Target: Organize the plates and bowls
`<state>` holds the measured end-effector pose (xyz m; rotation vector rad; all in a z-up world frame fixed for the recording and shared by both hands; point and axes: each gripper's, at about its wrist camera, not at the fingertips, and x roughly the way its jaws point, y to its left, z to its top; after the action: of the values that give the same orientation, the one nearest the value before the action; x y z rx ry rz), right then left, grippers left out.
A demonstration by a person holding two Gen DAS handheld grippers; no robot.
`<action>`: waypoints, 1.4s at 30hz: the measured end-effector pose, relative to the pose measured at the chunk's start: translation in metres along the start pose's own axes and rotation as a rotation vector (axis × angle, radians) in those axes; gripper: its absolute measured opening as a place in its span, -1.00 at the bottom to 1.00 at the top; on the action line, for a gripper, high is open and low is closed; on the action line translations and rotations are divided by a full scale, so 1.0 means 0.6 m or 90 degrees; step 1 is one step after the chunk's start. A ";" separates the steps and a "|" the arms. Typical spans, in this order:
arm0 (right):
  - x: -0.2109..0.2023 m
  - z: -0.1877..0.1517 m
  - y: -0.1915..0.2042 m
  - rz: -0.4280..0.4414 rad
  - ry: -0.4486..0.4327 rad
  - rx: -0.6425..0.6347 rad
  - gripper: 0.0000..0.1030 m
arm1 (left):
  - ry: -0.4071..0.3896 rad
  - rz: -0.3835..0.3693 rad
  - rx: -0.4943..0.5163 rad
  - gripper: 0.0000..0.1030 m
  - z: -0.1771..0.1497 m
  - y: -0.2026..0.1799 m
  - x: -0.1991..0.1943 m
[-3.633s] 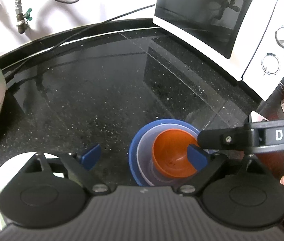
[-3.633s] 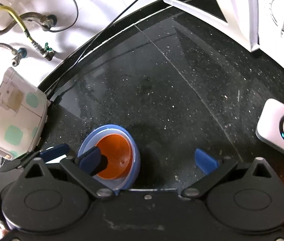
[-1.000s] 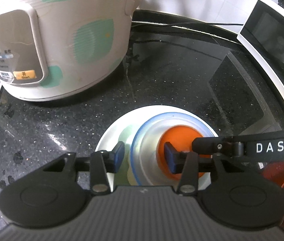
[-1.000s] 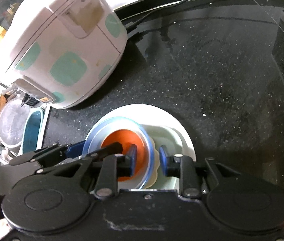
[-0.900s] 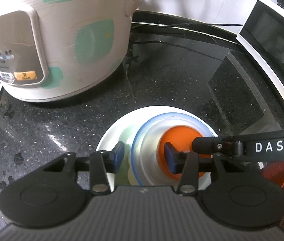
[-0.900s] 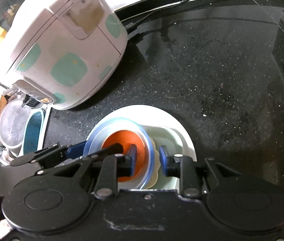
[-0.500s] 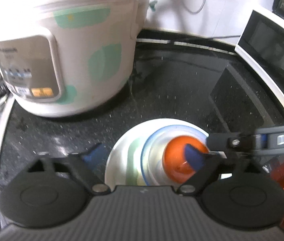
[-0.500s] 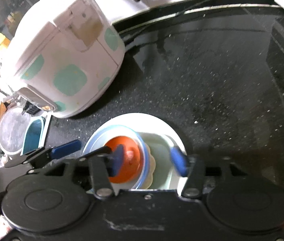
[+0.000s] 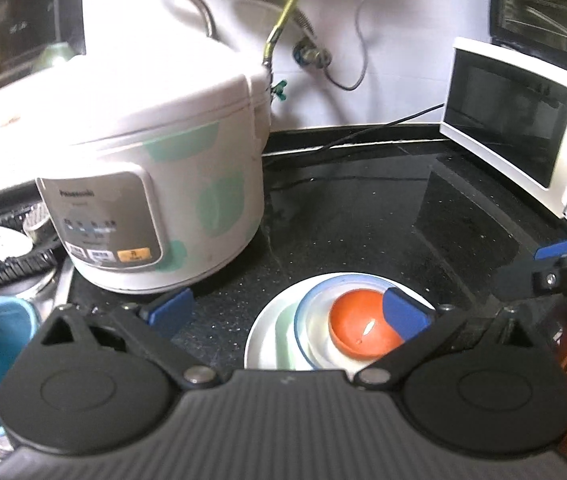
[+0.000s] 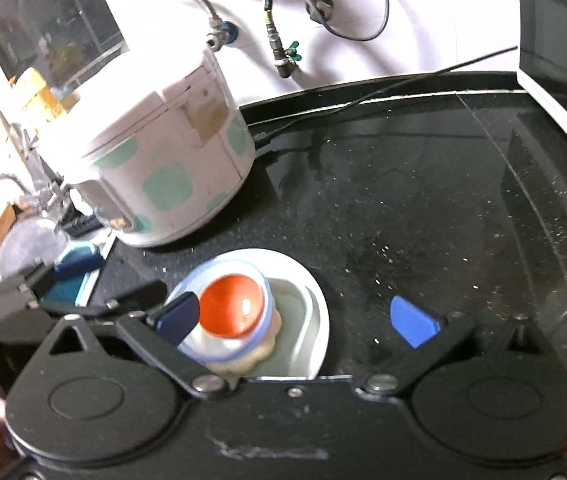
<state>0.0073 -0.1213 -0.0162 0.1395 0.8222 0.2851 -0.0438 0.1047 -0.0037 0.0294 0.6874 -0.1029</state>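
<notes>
A small orange plastic bowl [image 9: 361, 328] sits nested inside a translucent blue-rimmed bowl [image 10: 230, 354], which rests on a pale green dish [image 10: 297, 322] and a round white plate [image 9: 261, 340], all stacked on the black speckled stone countertop [image 10: 423, 220]. The stack stands just in front of the white rice cooker with mint-green spots [image 9: 163, 184]. The left gripper [image 9: 287, 314] has its blue-tipped fingers spread wide, clear of the stack and holding nothing. The right gripper [image 10: 295, 318] is likewise spread wide and empty; its left fingertip overlaps the bowl stack in view, though contact cannot be judged through the blur. A white microwave oven [image 9: 523, 128] stands at the far right of the counter
</notes>
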 end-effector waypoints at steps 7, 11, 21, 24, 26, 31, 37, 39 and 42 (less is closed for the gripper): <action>-0.045 -0.029 0.009 -0.016 -0.005 -0.009 1.00 | -0.006 -0.022 -0.005 1.00 -0.016 -0.003 -0.051; -0.062 -0.038 0.019 -0.029 -0.011 -0.027 1.00 | -0.010 -0.029 -0.014 1.00 -0.021 -0.006 -0.070; -0.096 -0.042 0.052 -0.021 -0.001 -0.107 1.00 | -0.009 -0.018 0.017 1.00 -0.028 -0.020 -0.098; -0.100 -0.042 0.056 -0.015 0.003 -0.108 1.00 | -0.004 -0.007 0.018 1.00 -0.029 -0.020 -0.103; -0.101 -0.043 0.058 -0.013 0.006 -0.112 1.00 | -0.001 -0.001 0.017 1.00 -0.030 -0.018 -0.105; -0.102 -0.043 0.058 -0.013 0.010 -0.126 1.00 | 0.007 0.010 0.012 1.00 -0.033 -0.013 -0.103; -0.103 -0.043 0.045 -0.024 0.012 -0.131 1.00 | 0.016 0.013 0.018 1.00 -0.035 -0.015 -0.098; -0.102 -0.044 0.043 -0.027 0.013 -0.131 1.00 | 0.018 0.015 0.020 1.00 -0.034 -0.016 -0.098; -0.104 -0.043 0.036 -0.027 0.014 -0.135 1.00 | 0.021 0.017 0.019 1.00 -0.033 -0.016 -0.096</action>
<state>-0.0563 -0.1195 0.0153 -0.0796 0.8100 0.3327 -0.1015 0.1014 0.0179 0.0690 0.7183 -0.0873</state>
